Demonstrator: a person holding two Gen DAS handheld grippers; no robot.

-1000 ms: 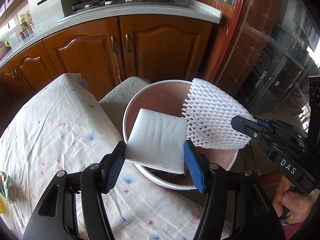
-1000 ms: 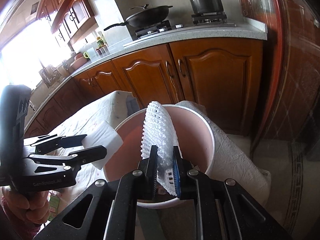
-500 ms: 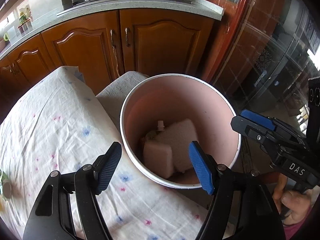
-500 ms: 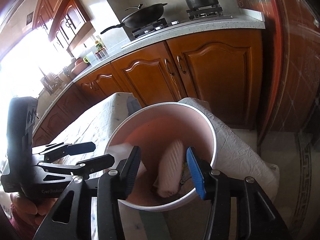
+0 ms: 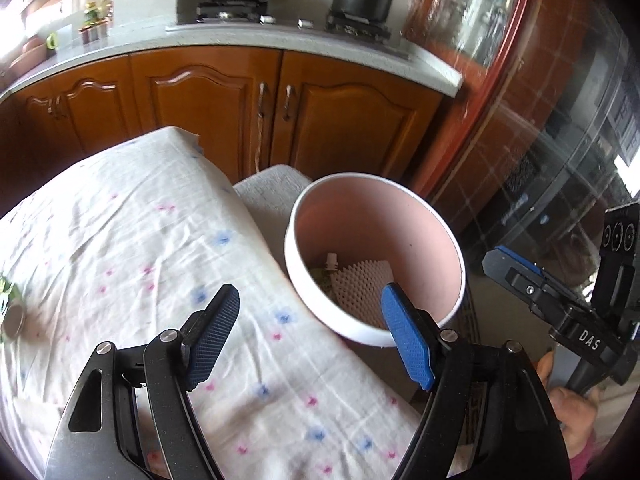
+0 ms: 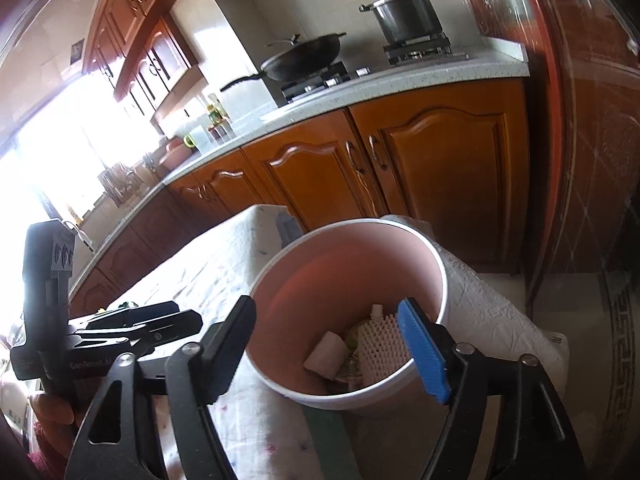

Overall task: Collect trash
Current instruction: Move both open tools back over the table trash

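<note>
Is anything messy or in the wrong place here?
Mostly no. The foam net and white pad lie inside the pink bin. One thing is left out: a small crumpled green item still sits on the tablecloth, at the left edge.

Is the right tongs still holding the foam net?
No: the right tongs are open and empty, and the foam net lies inside the pink bin.

Matt pink plastic bin (image 5: 420, 240), white foam netting (image 5: 360, 284), creased cotton tablecloth (image 5: 120, 220), glossy wooden cabinets (image 5: 200, 100)
</note>
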